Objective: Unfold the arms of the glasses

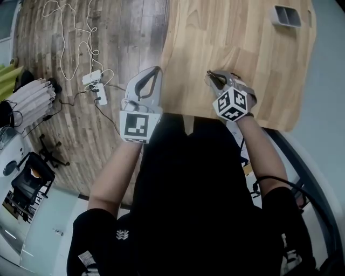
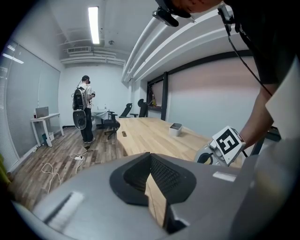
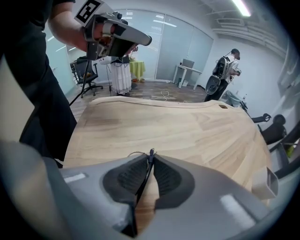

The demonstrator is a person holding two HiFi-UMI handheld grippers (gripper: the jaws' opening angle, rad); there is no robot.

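Grips the glasses [image 3: 146,171] in the jaws of the right gripper [image 1: 211,76], with the pads closed on a thin dark part that runs edgewise between them. Shows a fine wire curve poking out at the jaw tips in the right gripper view. Cannot tell which part of the frame is pinched, nor whether the arms are folded. Holds the glasses over the near part of the table [image 1: 242,38], pointing steeply down at the wood. Cannot tell whether anything touches the surface.

Carries nothing in the left gripper [image 1: 155,71], its jaws shut tip to tip with only bare wood visible through the sliver behind the tips. Hovers at the table's left edge, beside the wooden floor [image 1: 118,32] and apart from the right gripper, pointing forward and slightly down.

Leaves a small grey tray [image 1: 286,15] at the far corner of the table, well apart from both grippers. Has a white power strip [image 1: 91,78] with loose white cable lying on the floor to the left. Includes, far back in the room in the left gripper view, a person [image 2: 83,112] wearing a backpack, and office chairs [image 2: 112,123] near the table's far end.
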